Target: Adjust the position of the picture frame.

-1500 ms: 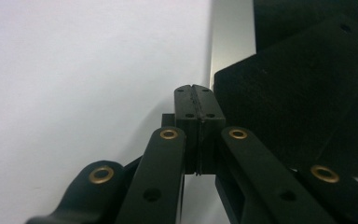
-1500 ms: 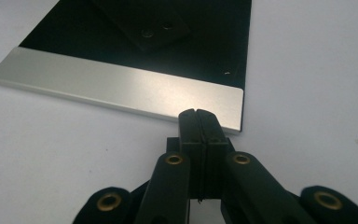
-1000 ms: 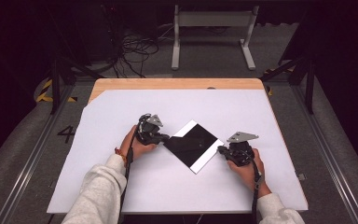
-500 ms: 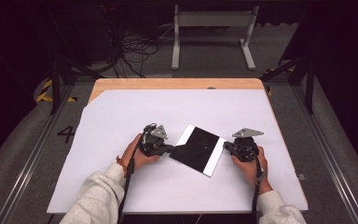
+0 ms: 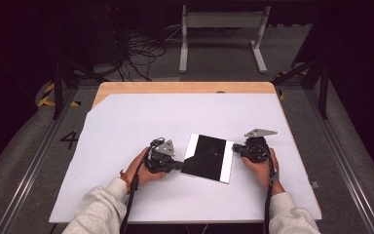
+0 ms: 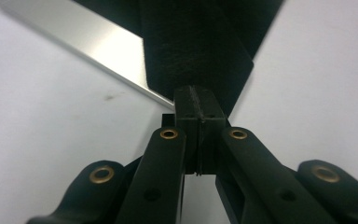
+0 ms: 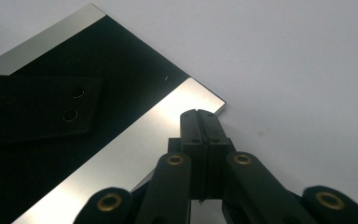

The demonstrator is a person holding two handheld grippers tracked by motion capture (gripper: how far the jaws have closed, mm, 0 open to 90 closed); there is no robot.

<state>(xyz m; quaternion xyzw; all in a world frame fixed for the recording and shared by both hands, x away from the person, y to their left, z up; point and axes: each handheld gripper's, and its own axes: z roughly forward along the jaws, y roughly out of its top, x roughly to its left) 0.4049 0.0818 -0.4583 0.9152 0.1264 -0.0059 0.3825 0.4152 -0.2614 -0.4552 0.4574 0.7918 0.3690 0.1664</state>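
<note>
Black plate (image 5: pixel 208 157) with silver side strips lying flat on the white table (image 5: pixel 126 122), left gripper (image 5: pixel 177 165) and right gripper (image 5: pixel 236 148) fully closed, empty, tips at its opposite edges.

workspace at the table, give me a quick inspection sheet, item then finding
surface: white sheet over a wooden table top, bare wood along the far edge.
job's things: flat black panel with silvery side strips, lying flat between the grippers.
clutter: nothing seen.
grippers: left gripper shut, tip against the panel's left edge; right gripper shut, tip at its right strip. Whether either pinches the panel cannot be told.
cables: a cable trails from the left gripper along the sleeve; a loose tangle on the floor beyond.
surroundings: dark room, a grey metal stand behind the table, grey floor.
</note>
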